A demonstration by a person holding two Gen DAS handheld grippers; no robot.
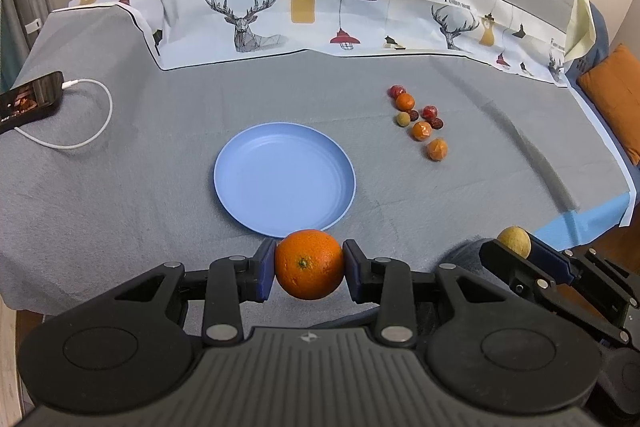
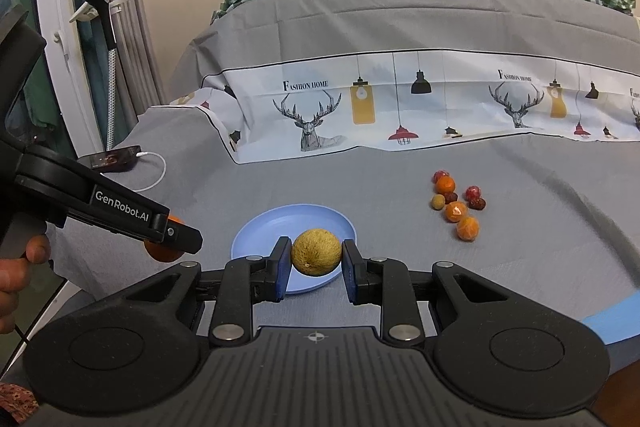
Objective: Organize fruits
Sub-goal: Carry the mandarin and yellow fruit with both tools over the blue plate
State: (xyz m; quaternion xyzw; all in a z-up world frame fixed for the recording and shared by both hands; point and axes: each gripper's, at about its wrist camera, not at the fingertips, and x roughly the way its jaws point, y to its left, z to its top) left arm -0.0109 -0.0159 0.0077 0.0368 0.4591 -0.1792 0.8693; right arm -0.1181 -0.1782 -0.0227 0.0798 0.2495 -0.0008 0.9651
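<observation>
L gripper (image 1: 309,269) level, clamping orange (image 1: 309,264); R gripper (image 2: 316,259) likewise w/ yellow fruit (image 2: 316,251).

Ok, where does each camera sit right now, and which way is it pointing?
Left wrist: rides on the left tool, facing forward across the table to the blue plate; its fingers clamp an orange, and the right tool shows at right.
Right wrist: rides on the right tool, holding a yellow-green fruit before the plate; the left tool and a hand show at left.
Shared: plate, small fruits, phone.
</observation>
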